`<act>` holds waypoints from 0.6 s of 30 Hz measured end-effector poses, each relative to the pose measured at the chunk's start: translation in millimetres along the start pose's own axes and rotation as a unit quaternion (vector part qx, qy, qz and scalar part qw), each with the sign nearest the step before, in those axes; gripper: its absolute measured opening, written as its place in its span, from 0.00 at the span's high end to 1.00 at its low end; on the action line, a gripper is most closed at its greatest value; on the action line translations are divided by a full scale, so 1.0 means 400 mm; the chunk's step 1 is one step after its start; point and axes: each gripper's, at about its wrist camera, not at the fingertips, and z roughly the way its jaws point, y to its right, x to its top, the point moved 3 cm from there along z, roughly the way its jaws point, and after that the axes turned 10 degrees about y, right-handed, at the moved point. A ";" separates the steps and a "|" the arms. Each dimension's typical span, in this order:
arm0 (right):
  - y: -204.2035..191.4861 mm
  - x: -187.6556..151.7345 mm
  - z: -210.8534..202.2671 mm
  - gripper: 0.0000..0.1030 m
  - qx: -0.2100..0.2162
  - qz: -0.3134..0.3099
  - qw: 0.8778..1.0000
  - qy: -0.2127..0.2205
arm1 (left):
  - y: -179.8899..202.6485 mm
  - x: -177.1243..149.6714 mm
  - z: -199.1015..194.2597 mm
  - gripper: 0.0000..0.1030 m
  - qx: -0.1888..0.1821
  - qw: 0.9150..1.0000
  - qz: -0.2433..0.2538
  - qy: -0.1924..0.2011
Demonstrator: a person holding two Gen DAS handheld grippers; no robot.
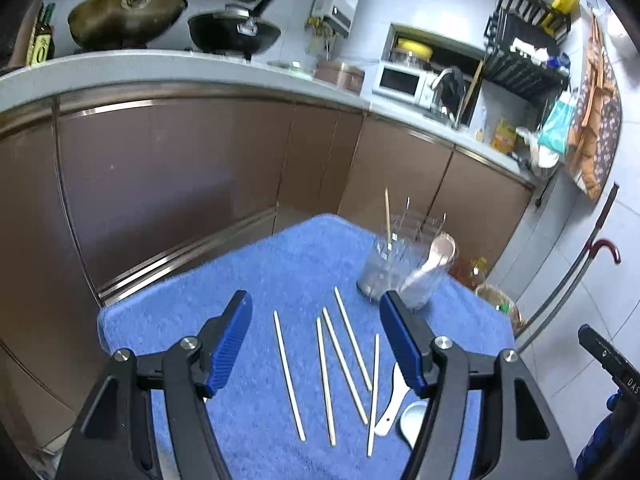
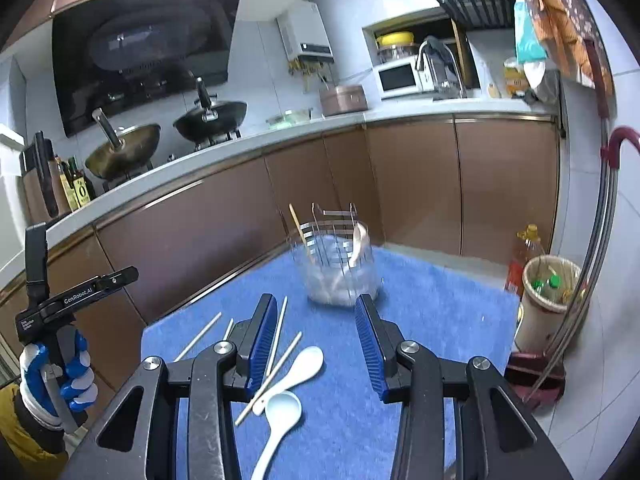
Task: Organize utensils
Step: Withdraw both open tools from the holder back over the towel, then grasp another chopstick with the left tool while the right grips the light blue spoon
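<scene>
Both grippers hang over the table (image 1: pixel 192 280), which is covered in blue towelling; kitchen counter and cupboards behind.

Left gripper (image 1: pixel 316 336): jaws wide apart, nothing between the pads. Five loose chopsticks (image 1: pixel 326 380) lie scattered on the cloth below and ahead of it, roughly lengthwise, some crossing at their near ends.

Right gripper (image 2: pixel 316 340): jaws parted to a moderate gap, nothing held. Two white spoons (image 2: pixel 280 408) lie just beside its left finger, one overlapping the other's handle, with a chopstick crossing them.

The holder (image 2: pixel 340 268), a clear cup with a wire rack in it, stands upright at the far side of the table. It already carries one chopstick and one spoon (both blurred, so exact compartments cannot be told).

The person's gloved left hand (image 2: pixel 60 376) shows at the edge of the right view, gripping the left tool's handle.

Step in hand, as I judge it: between placements, lining up for the next pick. Most pieces are still on the cloth, so the sorting looks early.

Next move likely calls for:
- lowering one gripper over a single chopstick or spoon, jaws straddling it crosswise
- choosing an uncrossed piece first, since the overlapping ones could drag a neighbour
- carrying it to the holder and dropping it in upright
</scene>
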 end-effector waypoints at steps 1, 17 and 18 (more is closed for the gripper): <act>0.004 -0.009 0.004 0.63 0.001 0.002 1.000 -0.006 | 0.000 -0.010 0.011 0.37 -0.004 1.000 -0.001 -0.011; 0.041 -0.184 0.182 0.63 0.087 0.071 0.981 -0.157 | 0.024 -0.160 0.249 0.39 0.007 0.985 0.026 -0.170; 0.037 -0.205 0.200 0.63 0.098 0.074 0.977 -0.174 | 0.022 -0.171 0.266 0.42 0.009 0.983 0.029 -0.181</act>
